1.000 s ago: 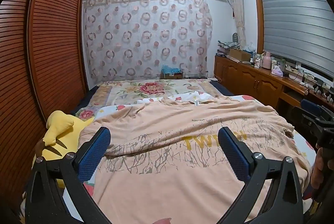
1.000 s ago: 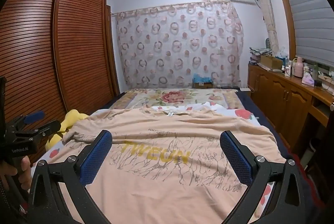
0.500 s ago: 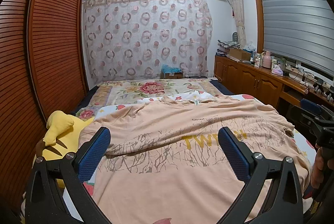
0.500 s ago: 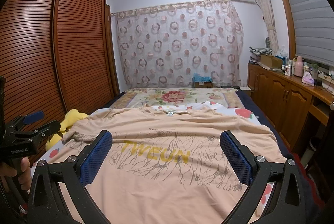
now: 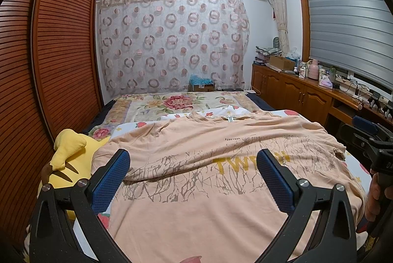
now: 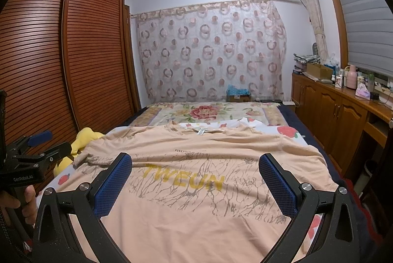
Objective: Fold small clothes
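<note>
Shirt lies flat on bed, print up, collar at far end, hem near, long axis running away from both tools. Left tool and right tool both gape wide, empty, above hem; neither nearer.

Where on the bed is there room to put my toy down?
Free: the flowered blanket beyond the shirt's collar. The peach shirt fills the near half, and the yellow plush toy crowds its left edge.
</note>
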### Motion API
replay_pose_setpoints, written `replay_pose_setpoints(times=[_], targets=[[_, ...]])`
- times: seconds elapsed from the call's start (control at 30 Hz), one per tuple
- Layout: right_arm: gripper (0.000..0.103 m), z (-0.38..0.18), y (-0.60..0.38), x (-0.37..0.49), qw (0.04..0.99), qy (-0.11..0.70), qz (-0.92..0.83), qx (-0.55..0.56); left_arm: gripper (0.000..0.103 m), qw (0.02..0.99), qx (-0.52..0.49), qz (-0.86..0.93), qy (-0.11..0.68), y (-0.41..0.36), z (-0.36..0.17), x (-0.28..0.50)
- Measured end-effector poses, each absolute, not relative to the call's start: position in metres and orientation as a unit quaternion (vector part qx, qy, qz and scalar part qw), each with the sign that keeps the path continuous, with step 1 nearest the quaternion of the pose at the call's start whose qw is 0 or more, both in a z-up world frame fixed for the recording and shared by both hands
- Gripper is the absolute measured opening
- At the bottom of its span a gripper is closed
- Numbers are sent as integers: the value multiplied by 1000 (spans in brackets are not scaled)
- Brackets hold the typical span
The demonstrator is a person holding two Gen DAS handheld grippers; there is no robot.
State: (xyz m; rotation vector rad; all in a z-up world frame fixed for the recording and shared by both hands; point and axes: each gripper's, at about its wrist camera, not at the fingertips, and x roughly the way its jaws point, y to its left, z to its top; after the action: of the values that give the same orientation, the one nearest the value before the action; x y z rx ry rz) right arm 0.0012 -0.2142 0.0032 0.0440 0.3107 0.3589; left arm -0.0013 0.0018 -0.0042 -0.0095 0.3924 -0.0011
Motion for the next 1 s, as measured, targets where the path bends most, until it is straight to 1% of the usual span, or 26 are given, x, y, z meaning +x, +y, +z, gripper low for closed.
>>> replay_pose_setpoints(times=[1.0], targets=[[103,2,-211,2,972,151,178,22,103,981,-2,1,193,0,-8,-2]])
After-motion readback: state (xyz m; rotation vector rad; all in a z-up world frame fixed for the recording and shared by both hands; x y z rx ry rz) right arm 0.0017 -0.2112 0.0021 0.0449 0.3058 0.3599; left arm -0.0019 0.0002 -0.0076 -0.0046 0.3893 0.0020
